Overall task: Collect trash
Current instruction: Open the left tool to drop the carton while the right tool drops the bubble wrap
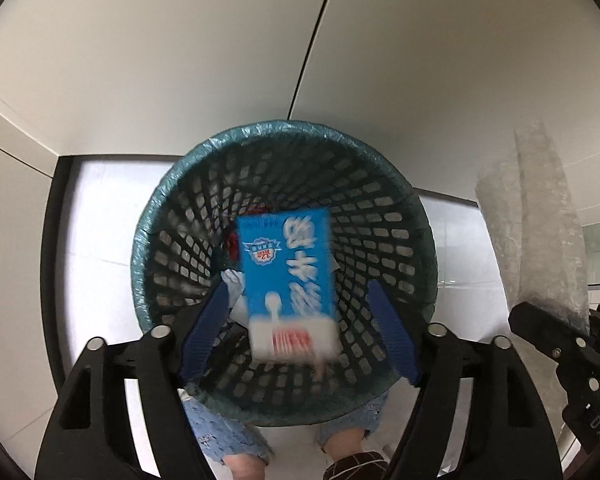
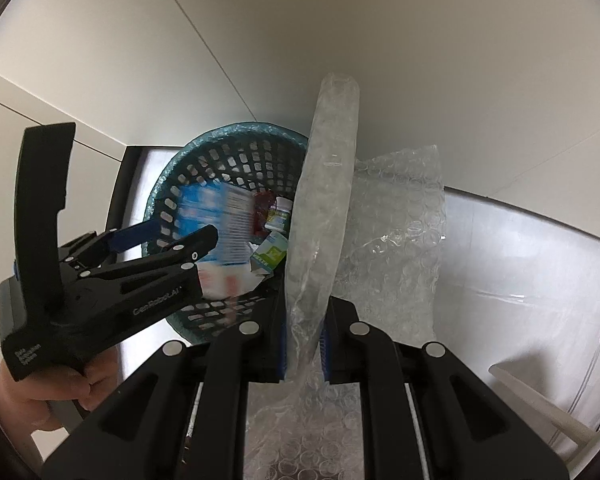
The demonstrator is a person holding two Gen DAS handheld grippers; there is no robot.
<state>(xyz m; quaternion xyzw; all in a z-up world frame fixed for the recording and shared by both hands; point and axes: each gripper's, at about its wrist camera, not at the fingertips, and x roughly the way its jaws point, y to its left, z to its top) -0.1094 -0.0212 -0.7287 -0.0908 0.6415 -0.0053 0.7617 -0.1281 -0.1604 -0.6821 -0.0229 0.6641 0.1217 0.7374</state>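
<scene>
Left gripper (image 1: 296,324) jaws apart above bin (image 1: 148,240); carton (image 1: 288,276) free between them, dropping inside bin. Right gripper (image 2: 303,340) clamped on bubble wrap (image 2: 324,200) beside bin. Risk: wrap drapes over rim, slides outside bin.

Blurred blue carton (image 1: 288,276), print unreadable, above half-hidden basket litter (image 2: 274,236).

Both wrist views steeply downward, close above shared basket (image 1: 284,216).

one basket (image 1: 404,216), one blue carton (image 1: 288,264), two hand-held grippers (image 1: 300,332)
</scene>
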